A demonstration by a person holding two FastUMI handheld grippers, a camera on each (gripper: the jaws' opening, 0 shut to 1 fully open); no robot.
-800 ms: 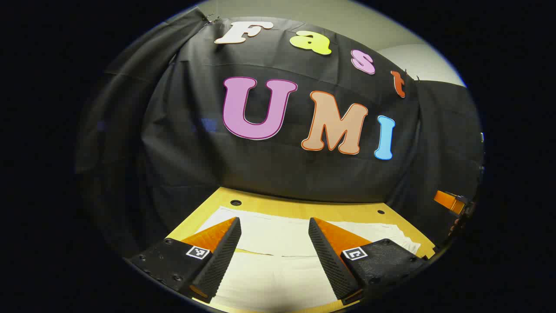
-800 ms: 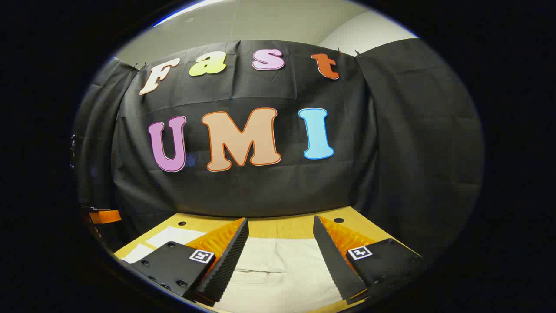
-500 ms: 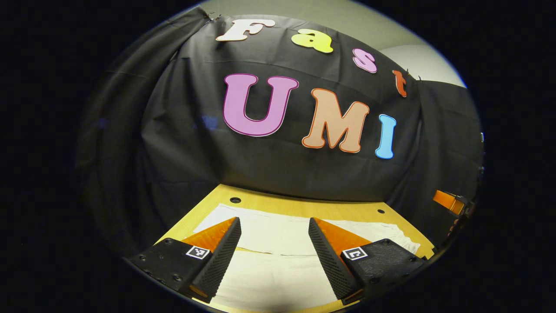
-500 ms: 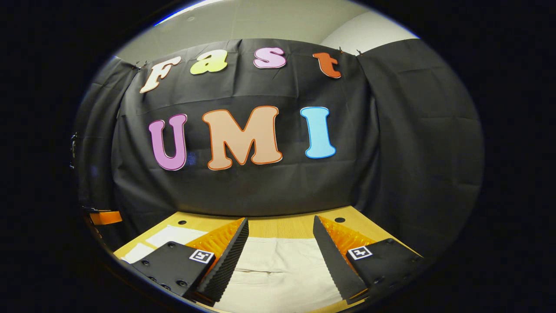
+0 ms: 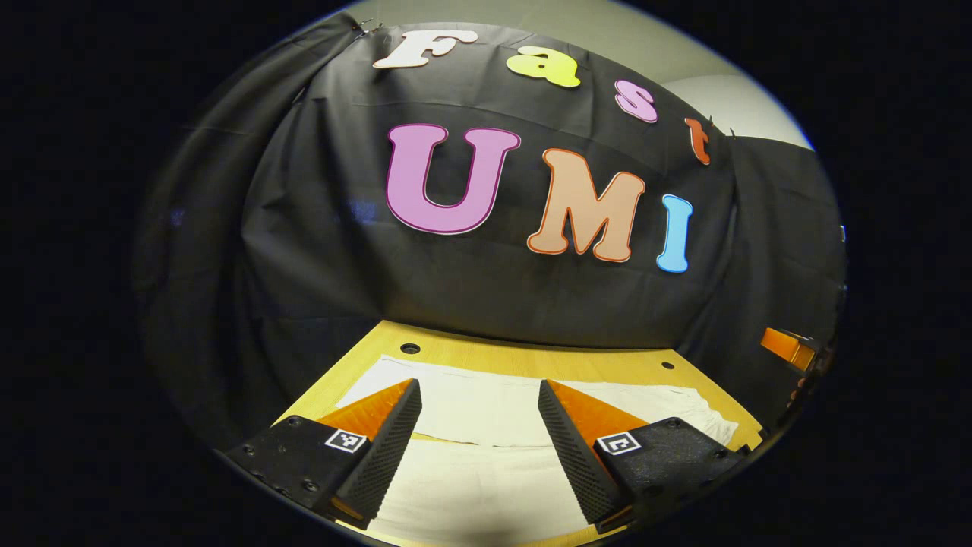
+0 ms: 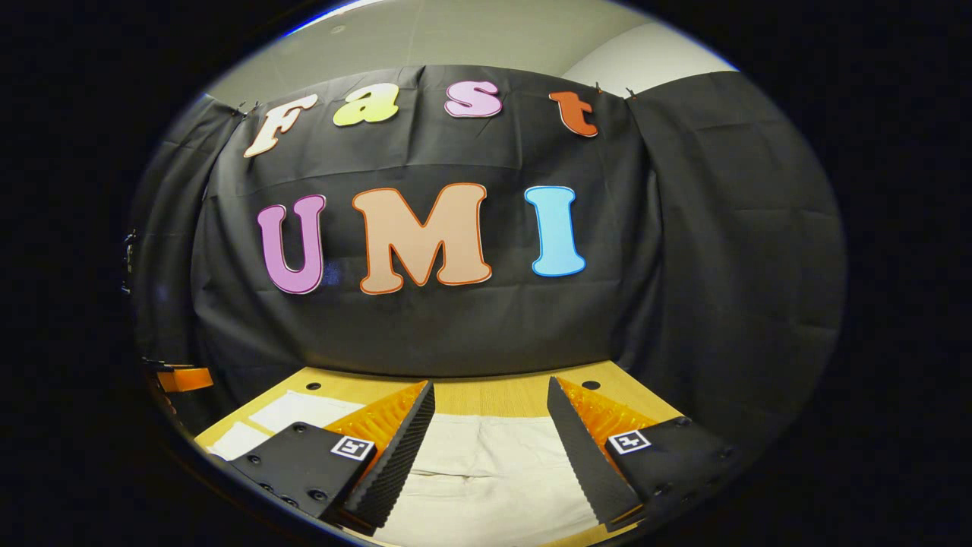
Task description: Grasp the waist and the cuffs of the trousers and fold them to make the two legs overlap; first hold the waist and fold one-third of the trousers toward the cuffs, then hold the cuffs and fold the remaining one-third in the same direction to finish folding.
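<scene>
Left gripper (image 5: 477, 414): seen in the left gripper view, its two fingers stand wide apart with nothing between them. It hangs above the near part of the cloth; contact with the fabric cannot be told.
Right gripper (image 6: 490, 416): in the right gripper view its fingers are likewise spread wide and hold nothing. The other gripper shows as a small piece at the far left edge of this view, and the right one shows the same way at the far right edge of the left gripper view.
Trousers (image 5: 486, 406): pale, cream-coloured, lying flat on the table and spread across its width. In the left gripper view a seam or edge line runs crosswise between the two fingers, with one layer nearer and another beyond it. Towards the right the fabric bunches into small wrinkles. In the right gripper view the trousers (image 6: 486, 463) lie beneath the open fingers, with a soft crease across the middle and more pale cloth off to the left. Which end is the waist and which the cuffs cannot be told.
Table (image 5: 531, 361): light wood, with small dark round holes near its far corners; a bare strip shows beyond the trousers.
Booth wall (image 6: 683, 251): black cloth hanging just behind the table's far edge.
</scene>
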